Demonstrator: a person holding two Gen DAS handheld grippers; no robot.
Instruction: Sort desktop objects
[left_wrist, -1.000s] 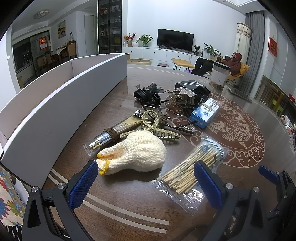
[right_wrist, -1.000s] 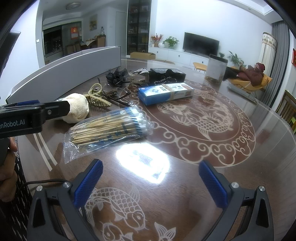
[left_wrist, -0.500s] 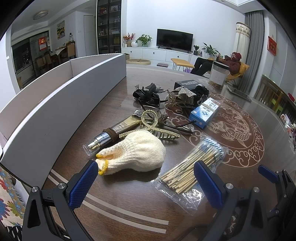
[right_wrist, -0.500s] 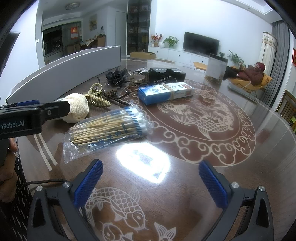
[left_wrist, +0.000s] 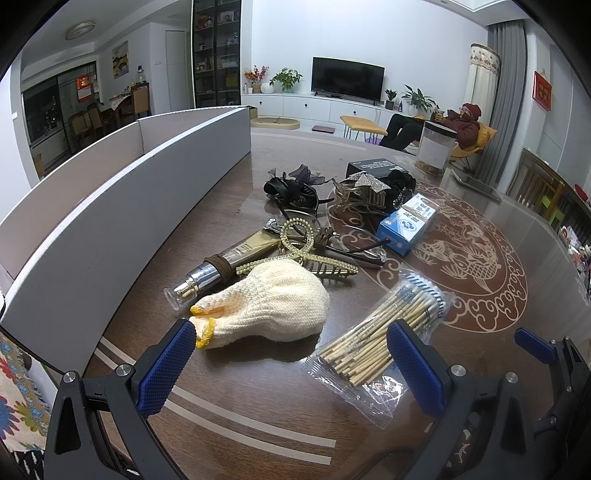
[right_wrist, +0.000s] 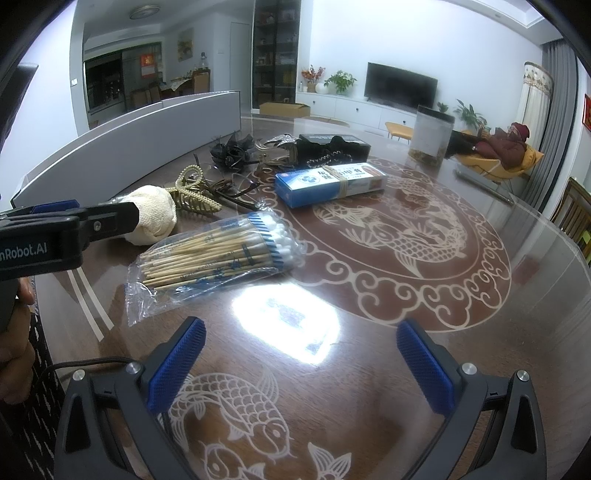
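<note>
A cream knitted glove (left_wrist: 275, 304) lies balled up just ahead of my open left gripper (left_wrist: 291, 363), between its fingers' line. A clear bag of cotton swabs (left_wrist: 384, 332) lies by the right finger. Behind them are a cosmetic tube (left_wrist: 225, 264), a pearl hair claw (left_wrist: 306, 251), glasses, black hair pieces (left_wrist: 295, 186) and a blue box (left_wrist: 406, 223). My right gripper (right_wrist: 299, 363) stands open over bare table, with the swab bag (right_wrist: 214, 254) ahead to its left and the blue box (right_wrist: 328, 182) farther back.
A long white cardboard box (left_wrist: 122, 206) runs along the table's left side. A clear jar (right_wrist: 430, 136) and a black box (right_wrist: 334, 146) stand at the back. The left gripper's body (right_wrist: 40, 240) and a hand show at the right wrist view's left edge. A person sits far right.
</note>
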